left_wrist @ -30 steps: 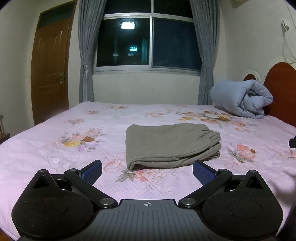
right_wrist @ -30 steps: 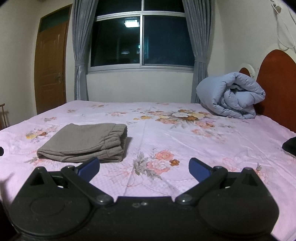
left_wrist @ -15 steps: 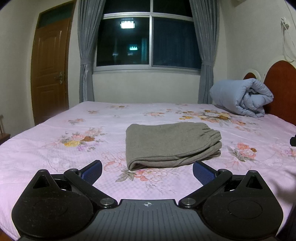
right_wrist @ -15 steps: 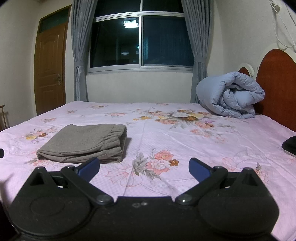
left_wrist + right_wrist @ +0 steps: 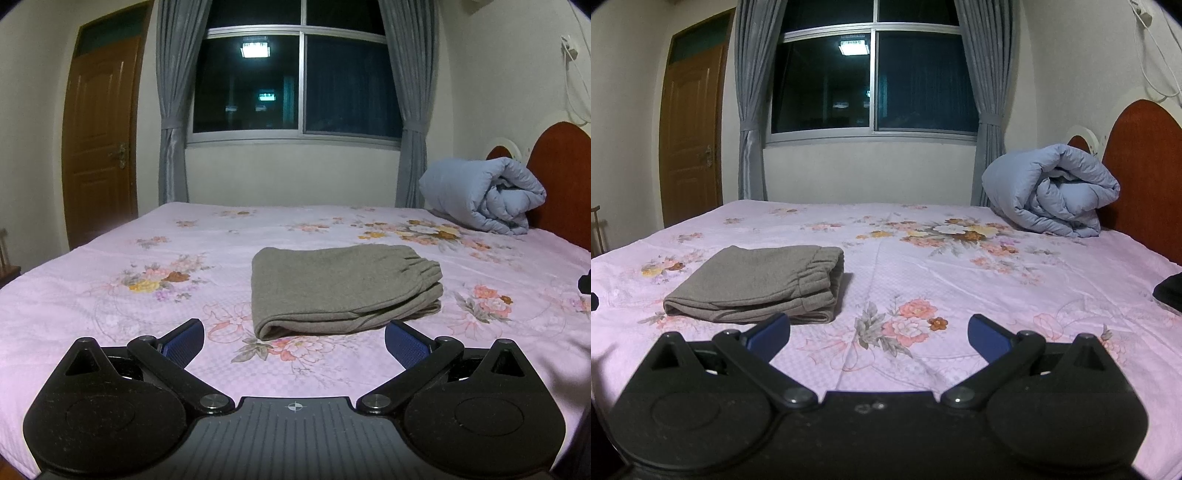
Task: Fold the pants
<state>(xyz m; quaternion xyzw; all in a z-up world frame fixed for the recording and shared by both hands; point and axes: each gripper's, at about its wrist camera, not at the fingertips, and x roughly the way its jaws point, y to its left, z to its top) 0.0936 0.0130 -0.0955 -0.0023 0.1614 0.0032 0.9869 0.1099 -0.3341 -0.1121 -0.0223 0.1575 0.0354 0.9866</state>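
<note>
Two grippers hang over a bed [image 5: 110, 266] spread with a pink flowered sheet, and neither has hold of anything. In the left wrist view, at about nine o'clock, a brown wooden door [image 5: 99, 140] stands shut. Toward twelve o'clock a dark window [image 5: 295, 85] sits between grey curtains. At the middle of the sheet lie the grey-brown pants [image 5: 343, 288], folded into a flat stack, the elastic waistband at their three o'clock end. The left gripper [image 5: 294, 345] sits at six o'clock, its blue-padded fingers [image 5: 184, 341] spread wide, just short of the near fold and not touching it. At two o'clock a rolled blue quilt [image 5: 484, 195] rests against the red-brown headboard [image 5: 561, 173].

In the right wrist view the pants [image 5: 757, 284] lie at about ten o'clock. The right gripper [image 5: 879, 338] is likewise fully spread and empty, over bare sheet to the right of the pants. The quilt [image 5: 1049, 192] is at two o'clock, and a dark object [image 5: 1169, 291], too cut off to identify, lies at the three o'clock edge.
</note>
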